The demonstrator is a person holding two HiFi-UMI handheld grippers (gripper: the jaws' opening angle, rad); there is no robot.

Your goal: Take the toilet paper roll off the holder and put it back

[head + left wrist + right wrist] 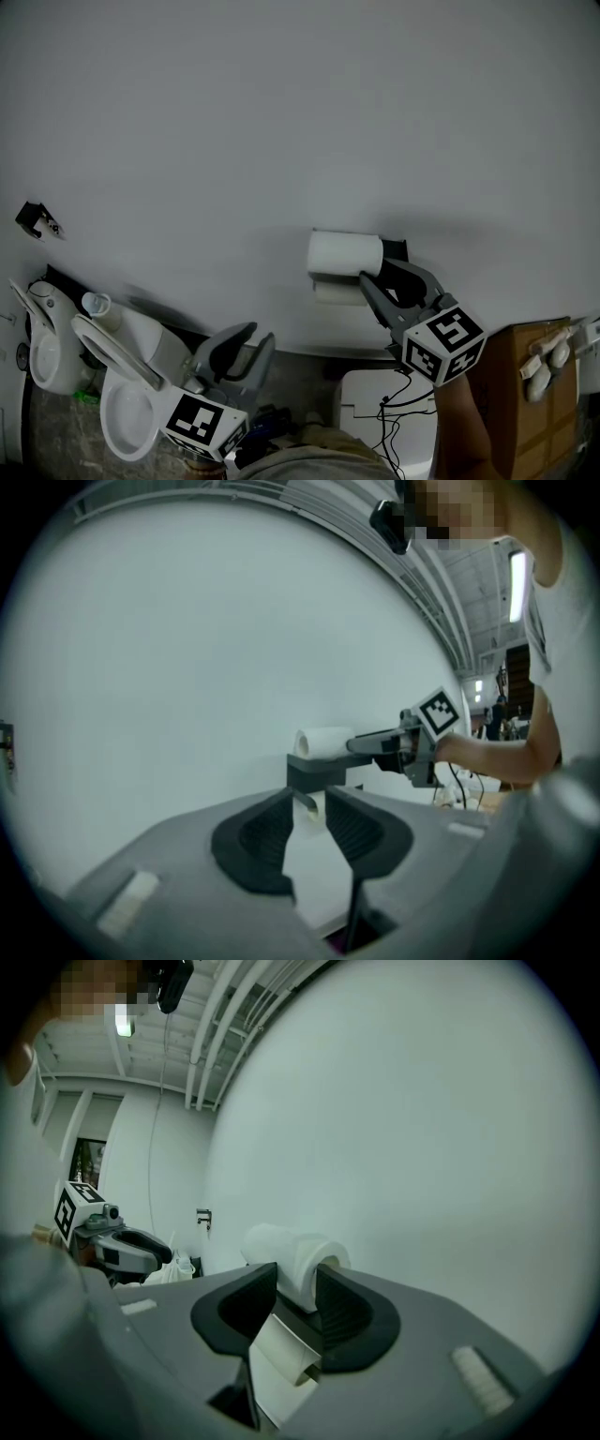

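White toilet paper roll sits on holder at wall, loose sheet hanging below. Right gripper at roll's right end, jaws apart either side of it (no squeeze evident). Grip gently, don't crush core, lift clear before pulling away. Left gripper low, jaws apart, empty.

**Things in view, counted**
There were two grippers, the left gripper and the right gripper; one toilet paper roll; one holder; two toilet bowls; one cardboard box.
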